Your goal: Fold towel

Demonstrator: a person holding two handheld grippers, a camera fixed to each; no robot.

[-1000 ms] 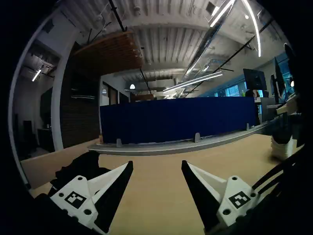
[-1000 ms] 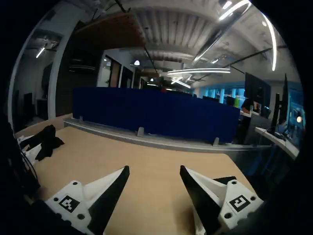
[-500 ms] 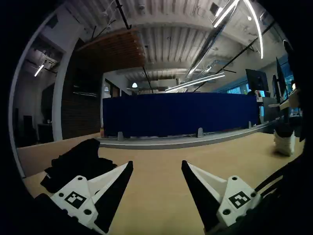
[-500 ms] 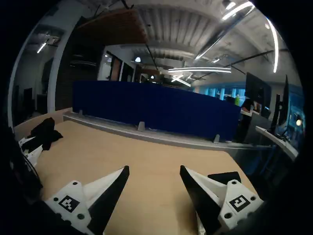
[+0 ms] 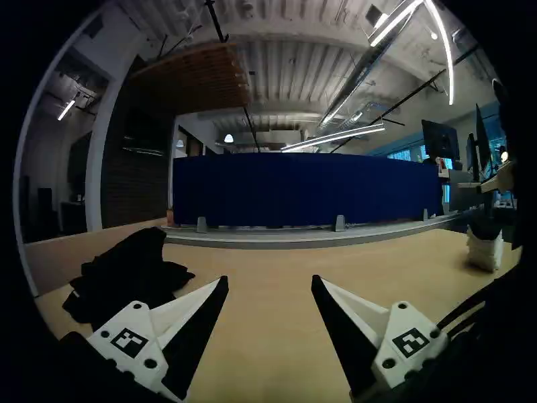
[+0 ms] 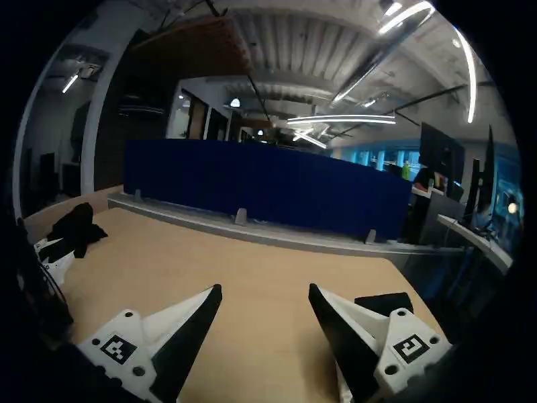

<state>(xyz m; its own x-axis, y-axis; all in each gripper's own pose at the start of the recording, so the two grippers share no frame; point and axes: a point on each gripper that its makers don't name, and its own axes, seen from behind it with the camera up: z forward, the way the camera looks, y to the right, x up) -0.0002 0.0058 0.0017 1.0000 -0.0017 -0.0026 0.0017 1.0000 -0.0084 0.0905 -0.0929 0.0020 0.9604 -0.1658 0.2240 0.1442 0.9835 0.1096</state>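
While the black towel (image 5: 124, 272) lies crumpled on the wooden table (image 5: 268, 252), just beyond the left finger of the left gripper (image 5: 268, 279), that gripper's jaws stand spread wide with nothing between them. In the right gripper view the towel sits far left, well apart from the right gripper (image 6: 264, 287), likewise gaping and empty, before a blue partition (image 6: 268, 185).

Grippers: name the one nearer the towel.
The left gripper: the crumpled black towel lies close beside its fingers, while from the right gripper it sits far across the table.
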